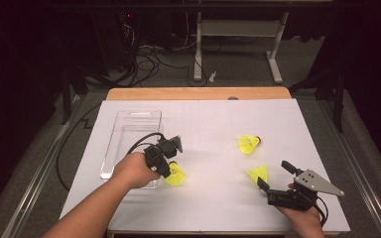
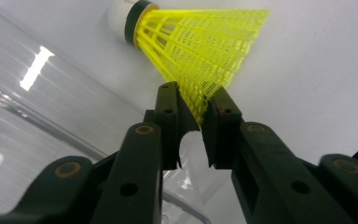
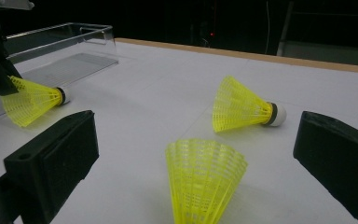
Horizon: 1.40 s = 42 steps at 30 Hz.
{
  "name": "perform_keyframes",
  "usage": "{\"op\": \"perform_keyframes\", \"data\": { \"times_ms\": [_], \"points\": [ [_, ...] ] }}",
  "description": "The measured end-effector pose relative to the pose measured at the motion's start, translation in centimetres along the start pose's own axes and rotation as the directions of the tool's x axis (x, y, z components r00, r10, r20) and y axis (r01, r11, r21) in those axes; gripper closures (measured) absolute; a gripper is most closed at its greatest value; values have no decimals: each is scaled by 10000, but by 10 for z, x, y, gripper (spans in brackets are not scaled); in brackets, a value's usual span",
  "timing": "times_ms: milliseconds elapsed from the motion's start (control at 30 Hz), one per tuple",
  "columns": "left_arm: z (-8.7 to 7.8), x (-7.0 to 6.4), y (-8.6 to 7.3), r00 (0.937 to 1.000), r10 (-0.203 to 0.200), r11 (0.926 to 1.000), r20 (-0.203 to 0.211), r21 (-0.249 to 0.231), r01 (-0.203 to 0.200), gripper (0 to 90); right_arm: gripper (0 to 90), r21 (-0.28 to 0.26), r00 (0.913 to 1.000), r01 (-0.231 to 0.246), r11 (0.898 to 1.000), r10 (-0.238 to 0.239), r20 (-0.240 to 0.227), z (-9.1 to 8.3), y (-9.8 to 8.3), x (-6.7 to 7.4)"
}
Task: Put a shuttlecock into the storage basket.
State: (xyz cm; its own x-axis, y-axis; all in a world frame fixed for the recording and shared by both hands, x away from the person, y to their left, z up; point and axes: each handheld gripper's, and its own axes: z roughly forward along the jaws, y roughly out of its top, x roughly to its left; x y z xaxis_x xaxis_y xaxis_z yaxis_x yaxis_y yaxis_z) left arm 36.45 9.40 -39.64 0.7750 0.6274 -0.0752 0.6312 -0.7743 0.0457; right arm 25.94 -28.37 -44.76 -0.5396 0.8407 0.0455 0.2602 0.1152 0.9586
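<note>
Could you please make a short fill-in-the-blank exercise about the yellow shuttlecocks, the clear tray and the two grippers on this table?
1. The number of yellow shuttlecocks on the white table is ____.
2. The left gripper pinches the skirt of the shuttlecock that lies beside the clear ____.
3. The fingers of the right gripper stand ____, with nothing held between them.
4. The cork of the far shuttlecock carries a dark band and a ____ tip.

Missing words: three; tray; open; white
</note>
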Motion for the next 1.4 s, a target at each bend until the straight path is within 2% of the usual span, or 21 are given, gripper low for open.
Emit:
{"op": "perform_keyframes", "data": {
  "times_ms": [67,133,267,533,1000,1067,1200,1400],
  "points": [
    [-1,1,-1,9997,-199,9998,-112,-103,198,812,7,-2,10000,2,10000,-2,2,0,0,0],
    [-1,3,-1,9997,-150,9998,-197,-109,148,834,7,-1,10000,-1,10000,1,2,0,0,0],
    [-1,3,-3,9990,-325,9993,-323,-192,319,869,7,2,10000,6,10000,-6,3,0,0,0],
    [-3,2,-3,9989,-248,9988,-406,-426,231,887,7,-2,10000,6,10000,-6,14,0,0,0],
    [-12,-4,-5,9993,-96,9966,360,-811,125,893,7,20,10000,44,10000,-44,-8,1,0,1],
    [-14,-4,-6,9987,-63,9972,512,-743,101,893,7,22,10000,52,10000,-52,-5,1,0,1],
    [-18,-4,-8,9974,-182,9954,704,-924,247,893,7,31,10000,60,10000,-60,-17,1,0,1],
    [-24,-4,-12,9959,-183,9951,881,-954,267,893,7,37,10000,82,10000,-82,-24,1,0,1]
  ]
}}
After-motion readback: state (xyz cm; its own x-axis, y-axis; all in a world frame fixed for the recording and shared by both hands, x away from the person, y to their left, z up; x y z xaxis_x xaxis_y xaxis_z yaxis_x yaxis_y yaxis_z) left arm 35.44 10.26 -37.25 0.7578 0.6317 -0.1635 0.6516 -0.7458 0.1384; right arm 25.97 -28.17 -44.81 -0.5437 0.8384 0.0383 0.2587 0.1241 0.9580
